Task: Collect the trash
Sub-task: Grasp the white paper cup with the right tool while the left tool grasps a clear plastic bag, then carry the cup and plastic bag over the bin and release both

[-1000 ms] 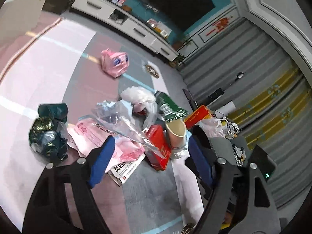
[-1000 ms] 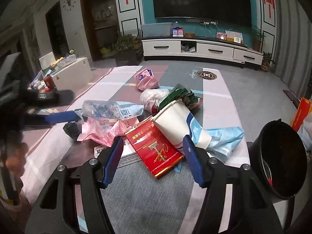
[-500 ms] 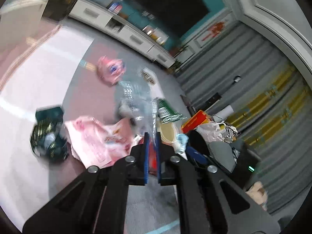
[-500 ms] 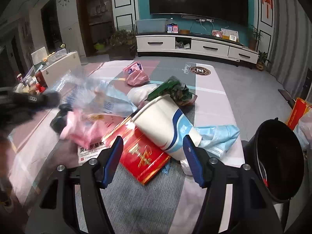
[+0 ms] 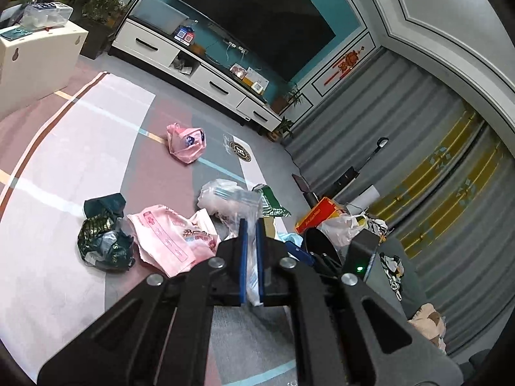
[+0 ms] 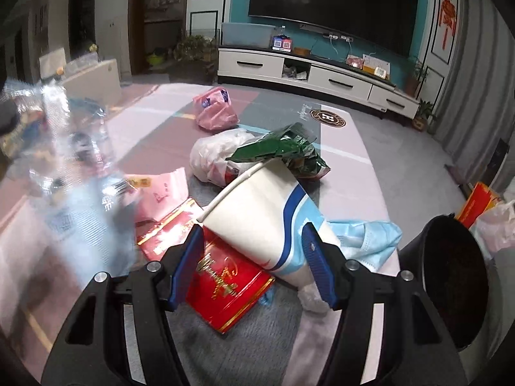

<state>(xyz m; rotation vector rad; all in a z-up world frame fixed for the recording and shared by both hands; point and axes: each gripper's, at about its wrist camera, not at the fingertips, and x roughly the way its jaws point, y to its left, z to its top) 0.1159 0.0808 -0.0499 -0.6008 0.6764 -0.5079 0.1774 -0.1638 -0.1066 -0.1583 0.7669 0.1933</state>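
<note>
White paper cup [image 6: 257, 212] with blue swoosh, red carton [image 6: 222, 276] with gold lettering, pink bag [image 5: 186, 143], green wrapper [image 6: 283, 151], black bin [image 6: 450, 283]

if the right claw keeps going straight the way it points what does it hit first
Most likely the white paper cup. It lies on its side directly between the open fingers of the right claw, resting partly on the red packet. Depth is hard to judge through the fisheye, but nothing else appears nearer.

A large dark television [image 6: 331, 9] hangs on a teal wall [image 6: 239, 3] above a long white cabinet [image 6: 309, 75] with black drawer handles, potted plants [image 6: 421, 109] at its end. Grey curtains [image 5: 402, 135] with yellow bands cover the side wall, and a pink, grey and white rug [image 5: 80, 148] covers the floor.
</note>
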